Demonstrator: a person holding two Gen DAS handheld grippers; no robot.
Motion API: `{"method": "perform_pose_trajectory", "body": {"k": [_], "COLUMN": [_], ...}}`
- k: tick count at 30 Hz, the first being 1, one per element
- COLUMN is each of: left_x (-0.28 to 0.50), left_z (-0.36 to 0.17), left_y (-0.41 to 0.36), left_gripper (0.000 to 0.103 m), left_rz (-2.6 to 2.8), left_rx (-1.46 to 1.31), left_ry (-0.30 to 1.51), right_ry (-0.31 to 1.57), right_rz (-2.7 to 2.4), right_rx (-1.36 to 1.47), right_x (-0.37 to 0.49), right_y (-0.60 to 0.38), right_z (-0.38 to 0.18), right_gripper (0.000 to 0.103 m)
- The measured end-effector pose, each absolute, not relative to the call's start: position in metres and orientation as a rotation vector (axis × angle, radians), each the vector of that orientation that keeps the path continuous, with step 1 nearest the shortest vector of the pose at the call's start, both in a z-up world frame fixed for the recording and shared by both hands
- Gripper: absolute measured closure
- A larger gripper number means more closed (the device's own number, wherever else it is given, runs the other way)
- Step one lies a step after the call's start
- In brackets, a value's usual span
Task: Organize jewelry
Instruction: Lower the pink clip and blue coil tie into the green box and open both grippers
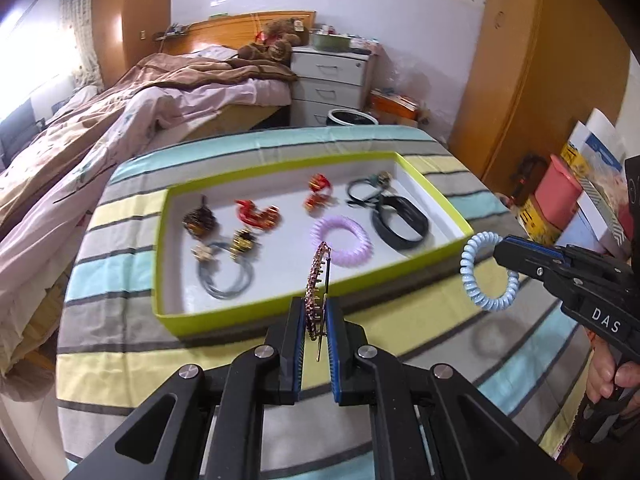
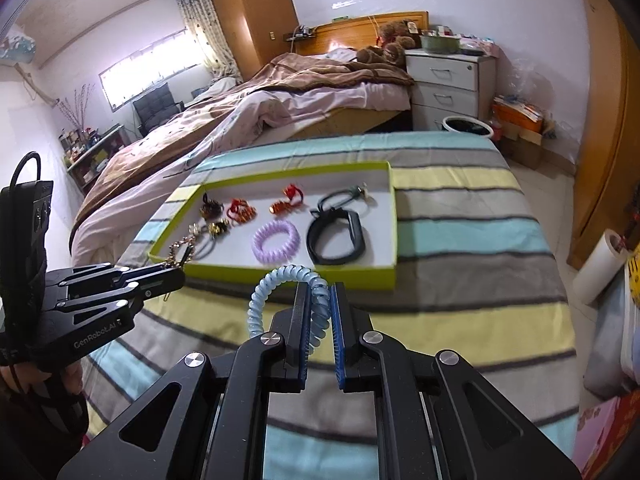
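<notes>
Left tool (image 1: 318, 312) clenched on beaded gold hair clip (image 1: 317, 280), held upright above striped tabletop (image 1: 120, 344), just short of green tray (image 1: 172, 320) near wall. Right tool (image 2: 319, 312) clamped on blue spiral hair tie (image 2: 276, 292), loop hanging left, near tray front edge.

Tray (image 1: 432, 196) on striped cloth (image 1: 120, 344), spiral tie (image 1: 341, 241) inside — watch band (image 1: 400, 226) right of it, bed (image 1: 120, 112) behind

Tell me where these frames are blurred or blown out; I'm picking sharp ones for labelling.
Left wrist view: items in the tray are motion-smeared, window blown out, left claw sharp. Right wrist view: tray contents mildly soft, window bright, fisheye bending throughout.
</notes>
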State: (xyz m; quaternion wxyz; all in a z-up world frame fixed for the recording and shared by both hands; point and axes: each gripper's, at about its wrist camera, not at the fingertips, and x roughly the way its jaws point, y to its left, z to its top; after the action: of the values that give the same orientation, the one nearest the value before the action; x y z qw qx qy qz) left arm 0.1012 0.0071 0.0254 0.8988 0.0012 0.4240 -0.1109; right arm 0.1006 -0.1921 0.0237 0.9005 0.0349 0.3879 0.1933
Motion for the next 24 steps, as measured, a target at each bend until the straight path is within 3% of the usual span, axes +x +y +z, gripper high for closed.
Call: {"method": "perform_pose_trajectory", "body": {"k": [24], "left_x": [0.181], "left_z": [-0.004], "left_y": [0.030], "left_gripper": [0.093], "left_rz": [-0.185], "left_rx": [-0.080], "left_ry": [0.956], "right_ry": [0.915], "right_rz": [0.423], "right_rx": [-0.014], "right_x": [0.200], "right_y": [-0.138], "right_z": [-0.007], "right_gripper": [0.093]}}
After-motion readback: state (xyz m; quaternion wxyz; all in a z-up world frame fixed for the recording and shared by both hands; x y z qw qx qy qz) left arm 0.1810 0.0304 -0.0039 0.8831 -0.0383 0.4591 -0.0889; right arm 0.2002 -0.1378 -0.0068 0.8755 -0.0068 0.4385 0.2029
